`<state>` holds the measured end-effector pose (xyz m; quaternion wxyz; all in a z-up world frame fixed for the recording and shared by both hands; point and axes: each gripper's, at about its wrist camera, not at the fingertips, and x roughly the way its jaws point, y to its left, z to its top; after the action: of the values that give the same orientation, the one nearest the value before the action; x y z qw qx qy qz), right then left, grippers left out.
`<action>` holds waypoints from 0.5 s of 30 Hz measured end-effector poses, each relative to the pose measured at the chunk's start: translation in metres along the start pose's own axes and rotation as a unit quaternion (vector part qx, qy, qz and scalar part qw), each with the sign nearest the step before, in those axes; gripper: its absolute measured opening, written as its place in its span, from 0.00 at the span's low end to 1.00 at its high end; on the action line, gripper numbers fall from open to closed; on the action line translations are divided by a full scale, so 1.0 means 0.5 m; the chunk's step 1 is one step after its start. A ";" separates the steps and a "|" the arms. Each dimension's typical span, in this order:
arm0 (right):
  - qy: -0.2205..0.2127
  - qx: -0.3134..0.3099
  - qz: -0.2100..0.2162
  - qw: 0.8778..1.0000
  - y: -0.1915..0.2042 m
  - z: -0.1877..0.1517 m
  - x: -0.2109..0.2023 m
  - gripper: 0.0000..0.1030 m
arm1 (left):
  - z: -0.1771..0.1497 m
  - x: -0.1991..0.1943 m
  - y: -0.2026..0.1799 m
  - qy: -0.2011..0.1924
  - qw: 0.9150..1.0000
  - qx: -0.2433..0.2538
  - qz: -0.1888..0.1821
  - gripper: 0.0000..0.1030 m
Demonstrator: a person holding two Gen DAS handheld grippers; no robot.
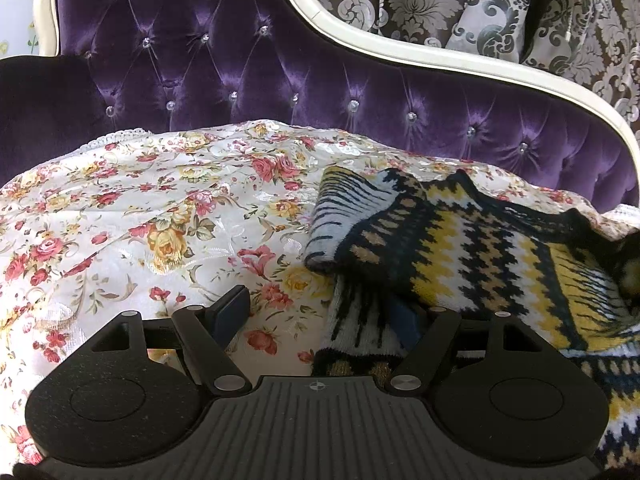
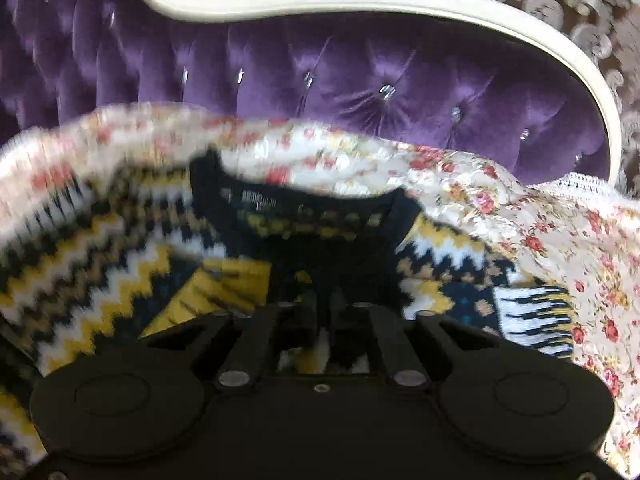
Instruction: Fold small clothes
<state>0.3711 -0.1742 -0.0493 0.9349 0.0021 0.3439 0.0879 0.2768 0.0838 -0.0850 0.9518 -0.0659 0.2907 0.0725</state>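
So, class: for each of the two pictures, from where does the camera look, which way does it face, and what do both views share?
Left wrist: sits on the left gripper, looking forward and slightly down along its open fingers over the floral cover, toward the sweater on the right; only the gripper shows, no hand.
Right wrist: sits on the right gripper, shut, looking down at the sweater's black neckline; the picture is blurred.
Shared: sweater, floral cover, purple tufted sofa back with cream frame.
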 end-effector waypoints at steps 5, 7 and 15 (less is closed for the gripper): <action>-0.092 0.143 0.059 0.984 -0.149 0.007 -0.134 0.10 | 0.000 0.000 0.001 -0.001 1.000 -0.001 0.000 0.71; -0.087 0.185 0.064 0.977 -0.200 -0.026 -0.148 0.10 | 0.000 0.000 0.000 -0.001 1.000 -0.001 0.000 0.71; 0.013 0.223 0.094 0.970 -0.244 -0.164 -0.117 0.21 | -0.001 -0.001 0.000 -0.002 1.000 0.000 0.000 0.71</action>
<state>0.2944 -0.3085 -0.0819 0.8936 0.2420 0.3654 0.0964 0.2760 0.0838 -0.0852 0.9522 -0.0660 0.2891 0.0730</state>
